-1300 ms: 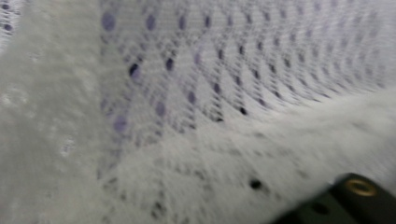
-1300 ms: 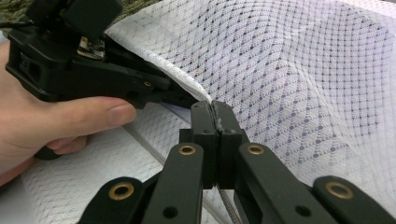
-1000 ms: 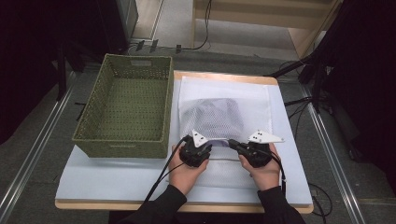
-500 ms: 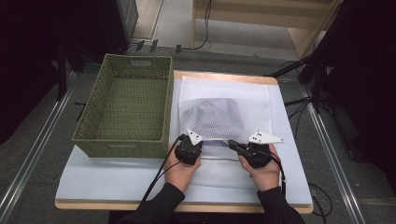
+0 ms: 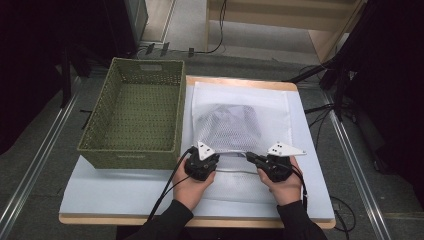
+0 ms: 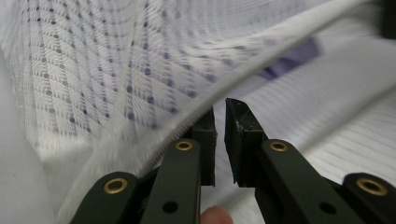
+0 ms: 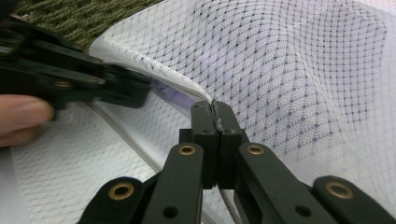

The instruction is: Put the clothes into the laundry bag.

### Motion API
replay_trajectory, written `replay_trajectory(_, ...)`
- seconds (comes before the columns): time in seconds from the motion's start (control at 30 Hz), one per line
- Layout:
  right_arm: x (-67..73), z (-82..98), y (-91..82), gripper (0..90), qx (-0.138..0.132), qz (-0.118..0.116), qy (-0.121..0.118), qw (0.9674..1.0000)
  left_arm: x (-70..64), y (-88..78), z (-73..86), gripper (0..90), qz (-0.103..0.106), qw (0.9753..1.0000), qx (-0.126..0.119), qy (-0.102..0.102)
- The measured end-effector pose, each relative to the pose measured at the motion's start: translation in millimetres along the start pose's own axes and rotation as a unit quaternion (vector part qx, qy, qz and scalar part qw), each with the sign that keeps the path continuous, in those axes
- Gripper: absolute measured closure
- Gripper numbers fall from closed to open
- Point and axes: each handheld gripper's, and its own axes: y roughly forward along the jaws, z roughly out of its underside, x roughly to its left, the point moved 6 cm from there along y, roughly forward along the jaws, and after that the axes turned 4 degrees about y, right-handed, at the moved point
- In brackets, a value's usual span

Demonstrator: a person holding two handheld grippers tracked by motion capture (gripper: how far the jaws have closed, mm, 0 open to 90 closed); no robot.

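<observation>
A white mesh bag (image 5: pixel 240 125) with a dark garment (image 5: pixel 227 120) inside lies flat on the table. Both grippers are at its near edge. My right gripper (image 5: pixel 249 156) is shut on the bag's corded hem (image 7: pixel 187 88), which runs into its tips (image 7: pixel 212 105). My left gripper (image 5: pixel 210 154) is a hand's width to the left. Its jaws have just been opening and stand a narrow gap apart (image 6: pixel 219 109). The lifted hem (image 6: pixel 261 60) crosses just past its tips, and nothing is pinched between the pads. The left gripper (image 7: pixel 116 88) also reaches in from the left in the right gripper view.
A green woven basket (image 5: pixel 130 115), with nothing inside, stands on the left of the table beside the bag. The pale table top (image 5: pixel 120 187) has bare room in front of the basket. Cables trail from both grippers toward the person.
The left gripper has shifted a little to the left along the bag's near edge. The right gripper has kept still on the hem.
</observation>
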Motion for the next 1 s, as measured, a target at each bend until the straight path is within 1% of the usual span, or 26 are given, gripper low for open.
replay_trajectory(0.03,0.1,0.8,-0.2,90.0,0.001,0.0,-0.001,1.0,-0.1,-6.2,2.0,81.0,0.0,1.0,-0.002,0.005)
replay_trajectory(0.1,0.2,3.2,0.0,90.0,0.004,0.001,-0.002,1.0,-0.7,-19.0,5.4,79.7,0.014,0.9998,-0.011,0.007)
replay_trajectory(0.17,-0.2,6.5,0.3,90.0,0.008,0.002,-0.003,1.0,-0.2,-30.1,9.6,77.4,0.012,0.9997,-0.012,0.015)
replay_trajectory(0.23,-0.2,10.1,0.9,90.0,0.012,0.001,-0.002,0.9999,-0.3,-39.6,12.6,76.1,0.022,0.9995,-0.018,0.014)
replay_trajectory(0.27,0.2,11.9,0.8,90.0,0.015,0.0,-0.001,0.9999,0.3,-43.5,14.4,75.5,0.02,0.9994,-0.019,0.019)
replay_trajectory(0.33,0.4,15.3,0.5,90.0,0.017,-0.001,0.002,0.9998,1.0,-51.5,19.1,73.4,0.028,0.9991,-0.027,0.02)
replay_trajectory(0.4,0.0,18.2,-0.6,90.0,0.019,0.001,0.001,0.9998,1.4,-57.0,24.9,71.1,0.029,0.9989,-0.028,0.023)
replay_trajectory(0.47,-0.1,20.7,-2.5,90.0,0.018,-0.001,0.005,0.9998,1.3,-60.7,30.6,70.0,0.041,0.9984,-0.03,0.023)
replay_trajectory(0.5,-0.2,22.1,-4.3,88.6,0.017,-0.003,0.008,0.9998,2.0,-62.2,33.2,69.7,0.04,0.9985,-0.027,0.024)
replay_trajectory(0.53,-0.3,22.6,-5.0,85.8,0.014,-0.003,0.01,0.9998,2.6,-63.4,36.0,69.3,0.04,0.9986,-0.026,0.021)
replay_trajectory(0.6,0.3,23.9,-7.5,76.2,0.013,-0.006,0.013,0.9998,5.5,-68.3,40.9,68.1,0.049,0.9983,-0.027,0.014)
replay_trajectory(0.63,1.2,23.9,-9.2,70.3,0.009,-0.002,0.012,0.9999,7.0,-70.3,42.1,67.0,0.049,0.9984,-0.027,0.012)
replay_trajectory(0.7,2.8,23.7,-12.1,64.5,0.005,0.002,0.011,0.9999,11.7,-75.9,45.0,65.3,0.049,0.9984,-0.029,0.005)
replay_trajectory(0.77,6.1,22.8,-15.7,59.1,0.0,-0.004,0.013,0.9999,16.7,-80.6,47.8,63.0,0.044,0.9985,-0.031,0.002)
replay_trajectory(0.87,11.7,21.0,-20.2,54.2,-0.007,-0.008,0.015,0.9998,22.4,-87.0,53.1,59.7,0.042,0.9987,-0.03,-0.002)
replay_trajectory(1.0,19.3,19.1,-21.3,51.2,-0.01,-0.007,0.01,0.9999,26.7,-92.2,61.2,53.8,0.039,0.999,-0.023,-0.002)
